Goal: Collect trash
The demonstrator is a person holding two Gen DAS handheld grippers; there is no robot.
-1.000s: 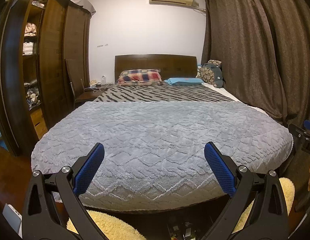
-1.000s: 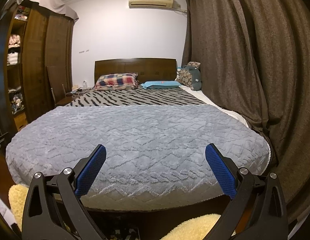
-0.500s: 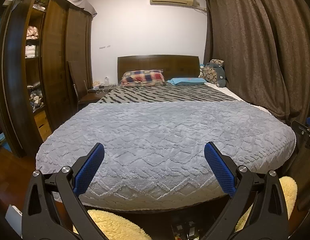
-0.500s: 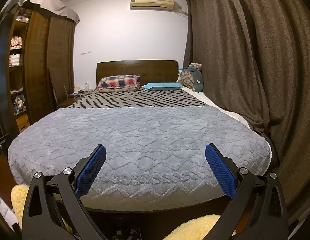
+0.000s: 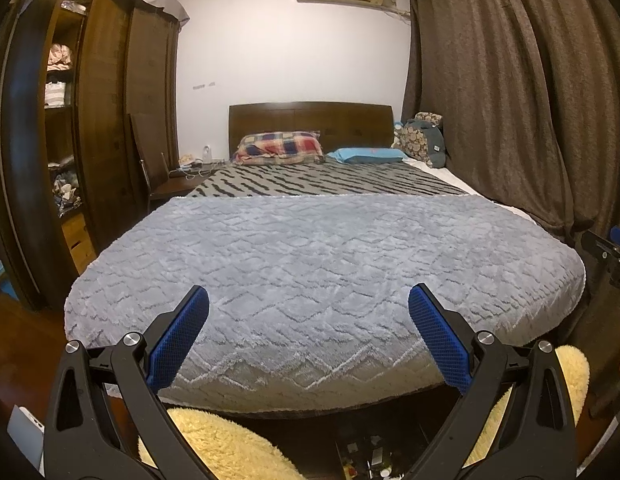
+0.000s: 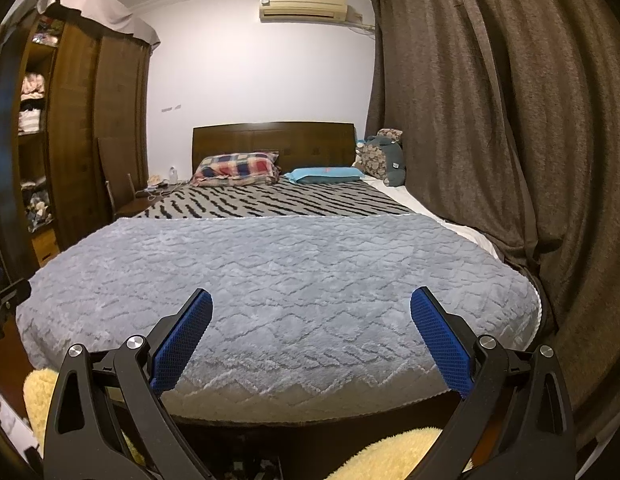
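No trash identifiable on the grey blanket (image 5: 310, 264) ahead of either pair of fingers. Only candidate: small bits of clutter on the dark floor (image 5: 369, 460) below and between the left gripper (image 5: 308, 316) fingers, at the foot of the bed. Too small and dark to say what they are. Similar specks show at the bottom edge of the right view, equally unclear.

Left gripper: fingers wide apart, nothing between them. Right gripper (image 6: 311, 316): same, spread wide and empty. Both point along the bed toward the headboard (image 6: 274, 136); the blanket fills the gap between each pair.

Yellow fluffy rug (image 5: 222, 444) sits under and to both sides of the left fingers, close beside the clutter.

Risks, as I judge them:
- Misidentifying the target. Bits are in shadow; could grab something that isn't trash.
- Snagging rug pile or blanket edge when reaching down, since both lie right beside the bits.
- The two grippers are close side by side; each one's edge shows in the other's view. Collision likely if both drop to the same spot.
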